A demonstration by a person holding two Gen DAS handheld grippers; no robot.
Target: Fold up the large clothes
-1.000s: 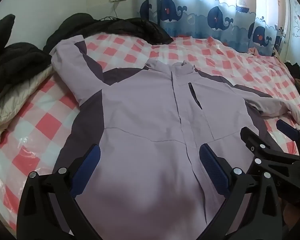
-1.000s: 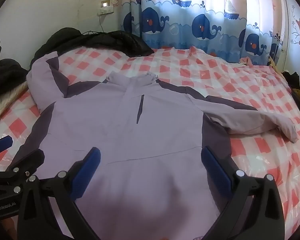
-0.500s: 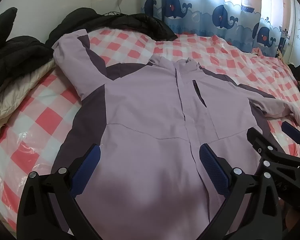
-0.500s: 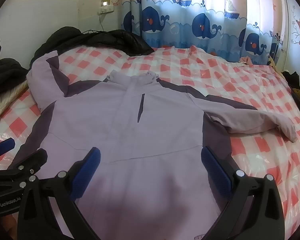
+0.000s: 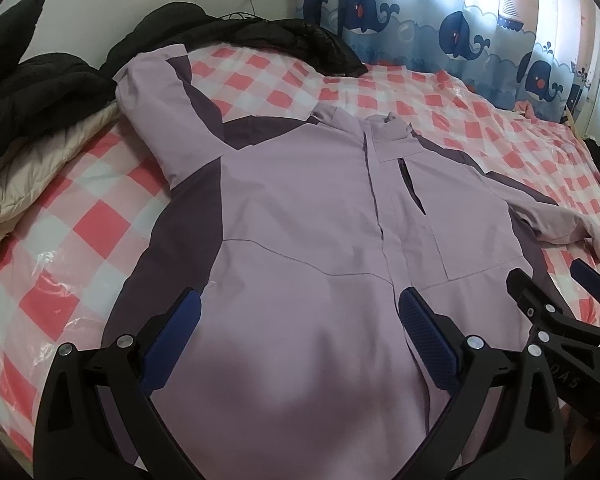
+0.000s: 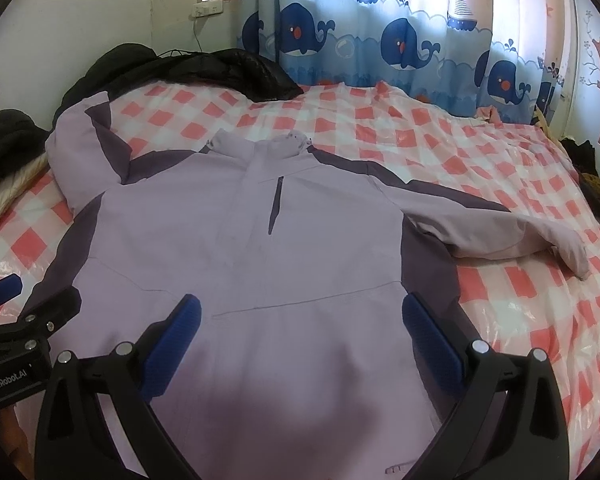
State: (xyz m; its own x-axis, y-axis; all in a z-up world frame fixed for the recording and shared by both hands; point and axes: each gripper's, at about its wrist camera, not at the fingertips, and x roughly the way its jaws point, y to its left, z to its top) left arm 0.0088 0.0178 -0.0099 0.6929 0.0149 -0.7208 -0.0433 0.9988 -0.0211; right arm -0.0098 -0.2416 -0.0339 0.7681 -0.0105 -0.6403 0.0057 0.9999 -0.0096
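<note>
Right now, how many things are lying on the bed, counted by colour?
Purple: 1, the jacket spread flat.
Black: 2, one coat at the far edge, one coat at the left side.
Cream: 1, a padded quilt under the left black coat.
Total: 4.

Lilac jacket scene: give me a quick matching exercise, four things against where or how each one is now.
Things:
1. lilac jacket
2. black coat
3. whale curtain
4. right gripper

Places or states:
a. hanging behind the far edge of the bed
b. open, fingers spread above the jacket's lower front
c. heaped at the far left corner of the bed, by the wall
d. spread flat, front up, both sleeves out, on the checked bedspread

Pairs: 1-d, 2-c, 3-a, 4-b
</note>
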